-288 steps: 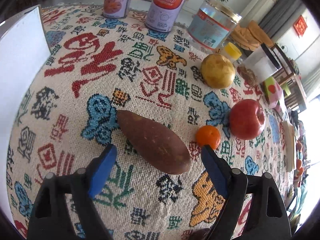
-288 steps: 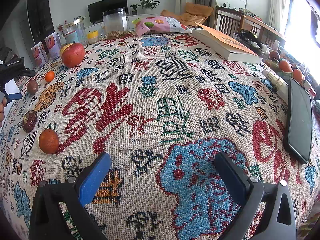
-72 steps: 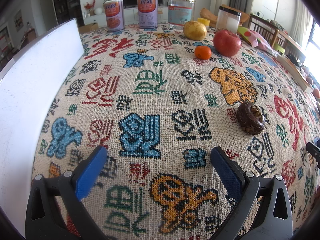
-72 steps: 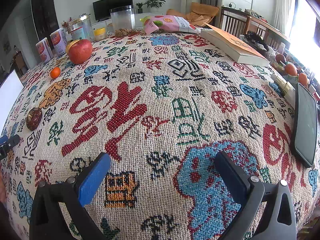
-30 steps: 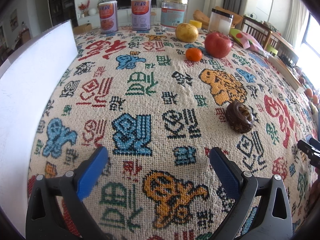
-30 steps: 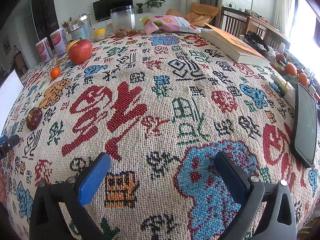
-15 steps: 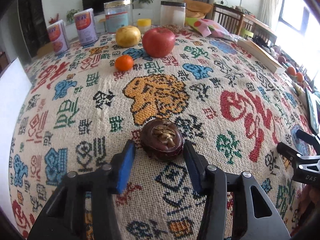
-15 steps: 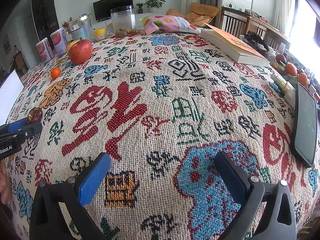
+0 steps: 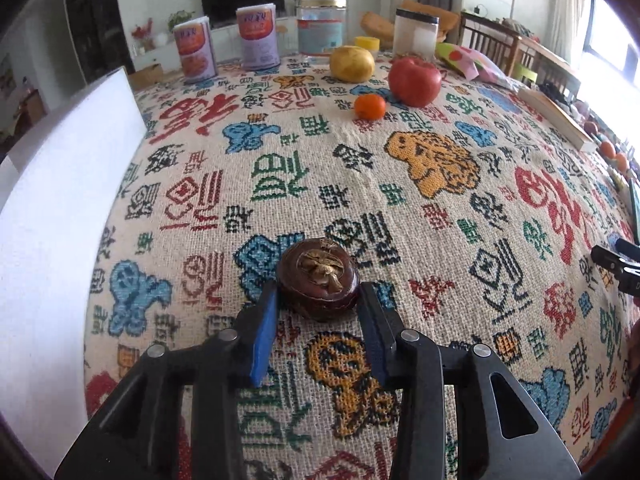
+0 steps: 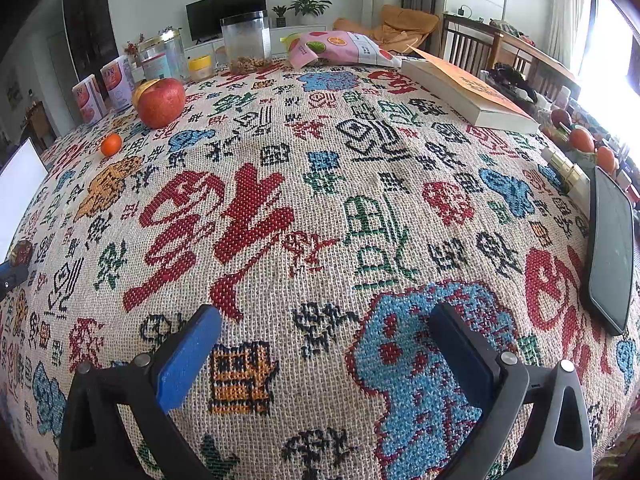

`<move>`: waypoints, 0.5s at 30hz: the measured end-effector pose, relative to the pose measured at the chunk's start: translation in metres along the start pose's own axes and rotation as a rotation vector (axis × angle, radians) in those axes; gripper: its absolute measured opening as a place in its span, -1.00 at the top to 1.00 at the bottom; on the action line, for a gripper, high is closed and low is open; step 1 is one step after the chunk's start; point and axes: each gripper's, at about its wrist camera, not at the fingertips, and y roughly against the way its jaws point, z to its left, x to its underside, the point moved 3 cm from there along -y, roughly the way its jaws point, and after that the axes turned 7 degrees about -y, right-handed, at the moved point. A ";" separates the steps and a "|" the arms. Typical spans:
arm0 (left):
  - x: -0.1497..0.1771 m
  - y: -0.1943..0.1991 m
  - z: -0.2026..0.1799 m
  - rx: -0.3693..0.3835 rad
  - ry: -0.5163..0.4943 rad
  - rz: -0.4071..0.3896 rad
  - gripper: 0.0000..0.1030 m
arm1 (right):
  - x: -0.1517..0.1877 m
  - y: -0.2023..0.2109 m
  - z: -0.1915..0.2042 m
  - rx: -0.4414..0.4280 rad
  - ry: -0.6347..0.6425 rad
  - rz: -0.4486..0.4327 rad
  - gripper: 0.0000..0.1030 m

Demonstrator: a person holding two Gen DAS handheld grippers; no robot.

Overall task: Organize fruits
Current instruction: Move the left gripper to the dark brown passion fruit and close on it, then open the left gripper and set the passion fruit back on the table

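Observation:
My left gripper (image 9: 318, 300) is shut on a dark brown mangosteen (image 9: 318, 282) with a dried tan calyx on top, held just above the patterned tablecloth (image 9: 420, 208). Far ahead lie a small orange (image 9: 370, 106), a red apple (image 9: 414, 81) and a yellow pear (image 9: 352, 64). My right gripper (image 10: 324, 344) is open and empty over the cloth near the front edge. In the right wrist view the apple (image 10: 161, 102) and orange (image 10: 111, 144) lie at the far left, and the mangosteen (image 10: 20, 252) shows at the left edge.
A white board (image 9: 52, 216) stands along the left. Two cans (image 9: 195, 54), a glass jar (image 9: 322, 28) and a clear canister (image 9: 414, 36) line the far edge. A snack bag (image 10: 340, 50), a book (image 10: 468, 92) and a black phone (image 10: 610, 248) lie on the right.
My left gripper closed on the mangosteen and carried it to the left, nearer the white board. My right gripper has not moved.

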 end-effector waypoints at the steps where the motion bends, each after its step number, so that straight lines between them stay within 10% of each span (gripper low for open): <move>1: 0.002 0.000 0.004 0.007 0.015 -0.020 0.17 | 0.000 0.000 0.000 0.000 0.000 0.000 -1.00; 6: 0.005 -0.006 0.012 -0.068 0.057 -0.016 -0.75 | 0.000 0.000 0.000 0.000 0.000 0.000 -1.00; 15: 0.005 -0.014 0.018 -0.063 0.083 0.010 -0.98 | 0.000 0.000 0.000 0.001 0.001 0.001 -1.00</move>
